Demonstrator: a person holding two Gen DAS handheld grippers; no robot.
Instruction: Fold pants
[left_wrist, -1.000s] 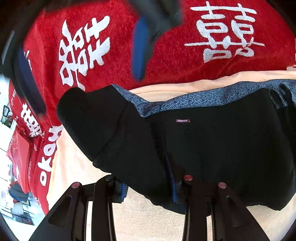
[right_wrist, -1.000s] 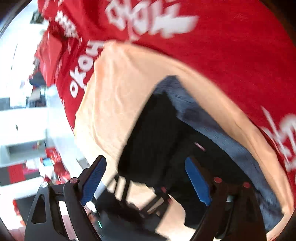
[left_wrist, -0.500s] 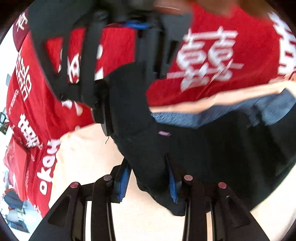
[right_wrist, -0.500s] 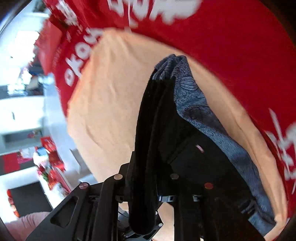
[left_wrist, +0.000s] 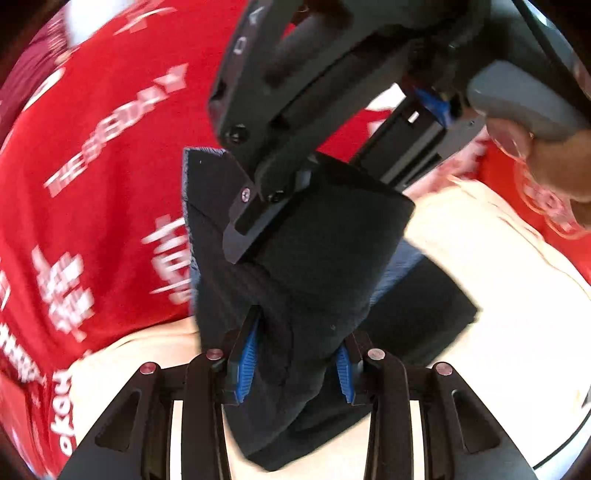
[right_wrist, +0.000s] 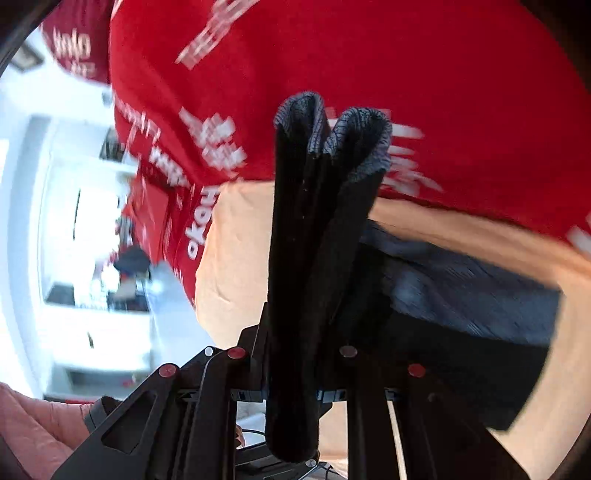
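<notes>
Red printed cloth (left_wrist: 110, 155) and peach sheet (left_wrist: 491, 295) backing; fold mid-way.
Left gripper (left_wrist: 295, 365) clamping pants (left_wrist: 317, 258), right gripper (right_wrist: 295, 391) gripping the waistband end ahead of it; both carrying one half over the half lying below; laying down, smoothing remaining.

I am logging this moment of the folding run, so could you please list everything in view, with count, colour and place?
pants: one, black with a grey-blue waistband, part lifted between both grippers, the rest lying on the sheet
sheet: one, cream, under the pants
cloth: one, red with white lettering, under and beyond the sheet
room: white furniture, blurred, left in the right wrist view
left gripper: black, blue pads, shut on the pants
right gripper: black, shut on a bunched fold of the pants
hand: one, on the right gripper's grey handle
</notes>
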